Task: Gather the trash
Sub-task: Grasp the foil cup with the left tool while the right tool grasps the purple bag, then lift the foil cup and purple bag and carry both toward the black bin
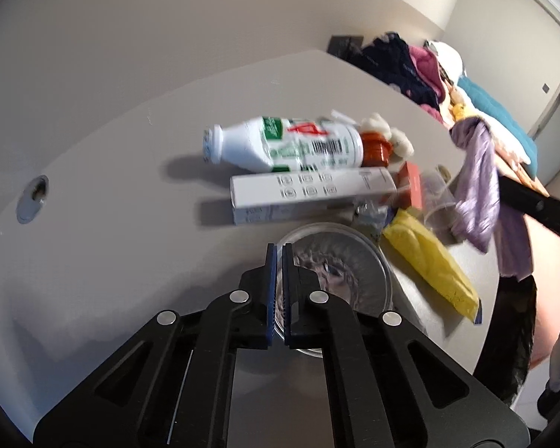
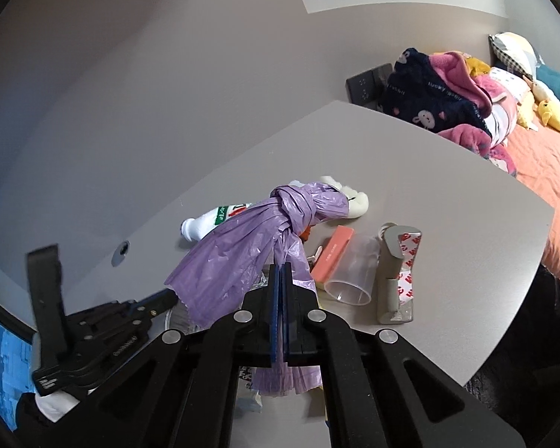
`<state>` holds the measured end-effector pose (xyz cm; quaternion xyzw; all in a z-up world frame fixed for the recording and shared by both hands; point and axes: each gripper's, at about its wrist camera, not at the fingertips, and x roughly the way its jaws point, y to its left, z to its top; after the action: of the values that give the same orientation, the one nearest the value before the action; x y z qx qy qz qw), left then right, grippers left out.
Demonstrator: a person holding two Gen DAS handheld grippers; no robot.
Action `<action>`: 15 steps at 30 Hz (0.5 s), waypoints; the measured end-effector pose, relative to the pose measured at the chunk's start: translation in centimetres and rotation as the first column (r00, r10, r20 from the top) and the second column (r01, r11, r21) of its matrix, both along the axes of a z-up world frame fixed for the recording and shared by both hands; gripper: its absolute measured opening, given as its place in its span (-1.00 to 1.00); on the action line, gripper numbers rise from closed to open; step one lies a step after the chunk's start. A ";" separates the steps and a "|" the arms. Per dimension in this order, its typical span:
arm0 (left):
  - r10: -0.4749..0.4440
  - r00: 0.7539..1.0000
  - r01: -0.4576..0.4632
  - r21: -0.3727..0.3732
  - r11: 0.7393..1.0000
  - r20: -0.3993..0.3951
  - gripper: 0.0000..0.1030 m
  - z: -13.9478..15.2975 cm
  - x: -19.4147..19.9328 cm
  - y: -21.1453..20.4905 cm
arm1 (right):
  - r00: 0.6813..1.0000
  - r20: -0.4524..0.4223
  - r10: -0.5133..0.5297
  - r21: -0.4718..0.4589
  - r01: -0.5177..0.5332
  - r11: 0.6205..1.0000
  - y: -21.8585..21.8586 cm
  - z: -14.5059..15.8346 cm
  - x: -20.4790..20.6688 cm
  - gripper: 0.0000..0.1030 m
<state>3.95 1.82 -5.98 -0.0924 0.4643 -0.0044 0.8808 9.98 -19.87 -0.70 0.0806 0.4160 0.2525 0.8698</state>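
My left gripper (image 1: 279, 257) is shut on the rim of a clear round plastic lid (image 1: 349, 274) just above the grey table (image 1: 112, 171). Beyond it lie a white drink bottle (image 1: 280, 145), a long white box (image 1: 310, 192), a yellow packet (image 1: 431, 265), a small orange box (image 1: 410, 183) and a clear cup (image 1: 438, 201). My right gripper (image 2: 280, 272) is shut on a knotted purple trash bag (image 2: 250, 246) and holds it above the pile. The bag also hangs at the right in the left wrist view (image 1: 474, 183). The left gripper's body (image 2: 93, 321) shows low at the left in the right wrist view.
A clear cup (image 2: 351, 272), an orange box (image 2: 332, 254), a grey tape strip with red print (image 2: 399, 268) and a white soft toy (image 2: 354, 198) lie on the table (image 2: 448, 205). A bed (image 2: 541, 164) with clothes and plush toys stands to the right. A cable hole (image 1: 33, 198) is in the tabletop.
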 end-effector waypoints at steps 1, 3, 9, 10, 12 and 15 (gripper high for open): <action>0.012 1.000 -0.012 -0.010 1.000 0.001 -0.97 -0.1 0.0 0.3 | 1.000 0.003 -0.004 0.000 0.004 1.000 -0.2 0.1 -0.2 -0.96; 0.006 1.000 -0.006 -0.019 1.000 -0.001 -0.97 -0.1 -0.1 0.5 | 1.000 0.003 -0.012 0.001 0.012 1.000 -0.4 0.1 -0.5 -0.96; 0.013 0.999 -0.013 -0.015 1.000 -0.038 -0.97 -0.8 0.1 0.9 | 1.000 0.003 -0.028 0.008 0.028 1.000 -0.6 0.2 -0.8 -0.96; 0.012 0.999 -0.013 -0.009 1.000 -0.041 -0.97 -0.8 0.2 0.9 | 1.000 0.004 -0.031 0.008 0.031 0.999 -0.7 0.2 -0.8 -0.96; 0.002 0.999 -0.002 0.001 1.000 -0.051 -0.97 -0.8 0.1 0.8 | 0.999 0.005 -0.038 0.005 0.038 0.999 -0.8 0.2 -0.8 -0.96; -0.009 0.999 0.009 0.012 1.000 -0.035 -0.97 -0.1 0.0 0.8 | 0.999 0.005 -0.048 0.004 0.048 0.999 -0.9 0.2 -0.8 -0.96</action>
<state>3.94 2.60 -6.13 -0.0851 0.4801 -0.0041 0.8730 9.23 -20.80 -0.54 0.0915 0.4112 0.2326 0.8766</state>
